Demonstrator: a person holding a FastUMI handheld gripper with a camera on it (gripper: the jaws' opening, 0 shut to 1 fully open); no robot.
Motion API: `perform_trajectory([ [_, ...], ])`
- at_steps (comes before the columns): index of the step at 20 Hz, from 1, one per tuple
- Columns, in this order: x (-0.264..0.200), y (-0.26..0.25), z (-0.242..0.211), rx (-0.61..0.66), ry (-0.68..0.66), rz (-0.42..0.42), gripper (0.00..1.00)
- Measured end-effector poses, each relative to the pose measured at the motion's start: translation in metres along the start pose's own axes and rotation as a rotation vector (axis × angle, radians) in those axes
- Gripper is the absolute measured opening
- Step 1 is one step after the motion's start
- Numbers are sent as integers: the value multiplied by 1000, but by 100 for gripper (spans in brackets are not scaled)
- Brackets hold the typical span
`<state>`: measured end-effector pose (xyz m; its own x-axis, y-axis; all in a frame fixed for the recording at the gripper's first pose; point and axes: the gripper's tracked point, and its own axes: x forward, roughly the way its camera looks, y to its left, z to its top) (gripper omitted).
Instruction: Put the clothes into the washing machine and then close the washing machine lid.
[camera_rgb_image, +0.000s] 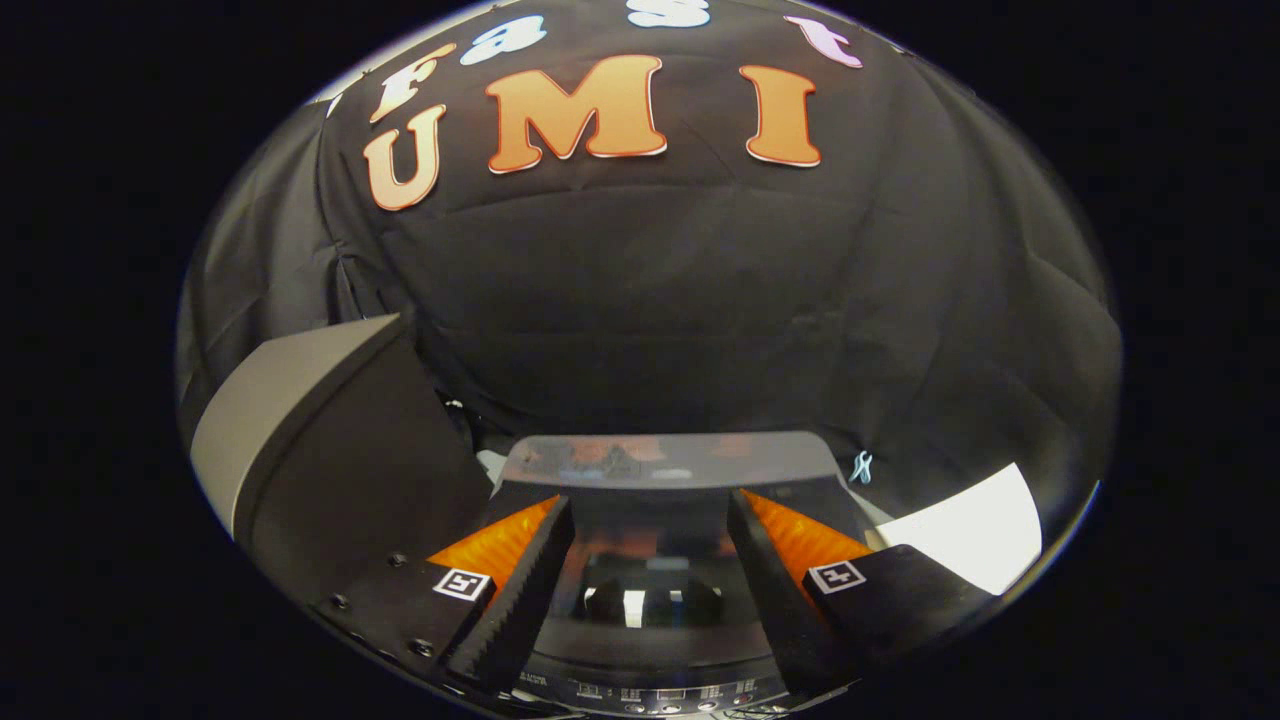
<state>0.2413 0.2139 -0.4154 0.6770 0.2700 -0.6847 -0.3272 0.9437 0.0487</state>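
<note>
Claw (650, 540) spread, holding nothing, above the washing machine lid (665, 462), which looks down already. No clothes (960, 540) gripped; pale patch beyond my right finger, maybe them. I'd press the lid squarely.

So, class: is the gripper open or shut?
Open: the gripper holds its fingers wide apart, gripping nothing, above the washing machine.

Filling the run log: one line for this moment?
gripper: open, empty | washing machine lid: glossy, between and beyond fingers | control panel: below fingers
</note>
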Motion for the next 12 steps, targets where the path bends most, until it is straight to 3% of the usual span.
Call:
perform_trajectory([
  [5, -8, -3, -9, 14, 7, -18, 100],
  [12, -49, 14, 25, -19, -104, -16, 100],
])
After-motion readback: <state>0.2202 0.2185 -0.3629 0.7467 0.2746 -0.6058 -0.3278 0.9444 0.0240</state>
